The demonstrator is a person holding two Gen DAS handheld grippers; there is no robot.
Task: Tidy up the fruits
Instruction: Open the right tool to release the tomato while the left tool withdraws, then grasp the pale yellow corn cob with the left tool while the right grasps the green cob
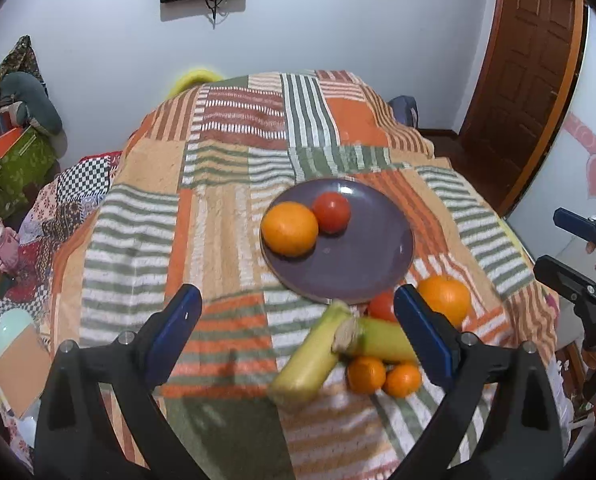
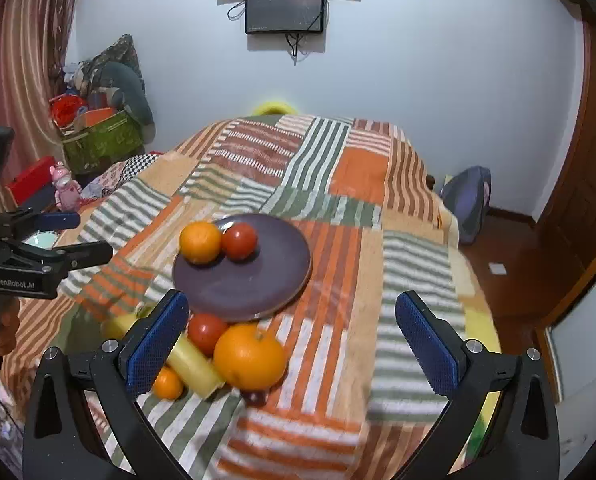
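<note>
A purple plate [image 1: 362,264] [image 2: 257,280] on the striped cloth holds an orange [image 1: 289,229] [image 2: 200,242] and a tomato [image 1: 331,212] [image 2: 239,241]. In front of the plate lies a pile: a large orange [image 1: 445,299] [image 2: 249,356], a tomato [image 1: 382,306] [image 2: 206,333], two yellow-green corn cobs [image 1: 310,356] [image 2: 193,364] and small tangerines [image 1: 365,374] [image 2: 168,383]. My left gripper [image 1: 298,336] is open and empty above the cobs. My right gripper [image 2: 291,344] is open and empty, with the large orange between its fingers.
The striped cloth [image 1: 225,216] covers a table that drops off at all sides. A box of clutter [image 2: 101,140] stands far left by the wall, a wooden door [image 1: 526,80] far right, a bag [image 2: 468,200] on the floor.
</note>
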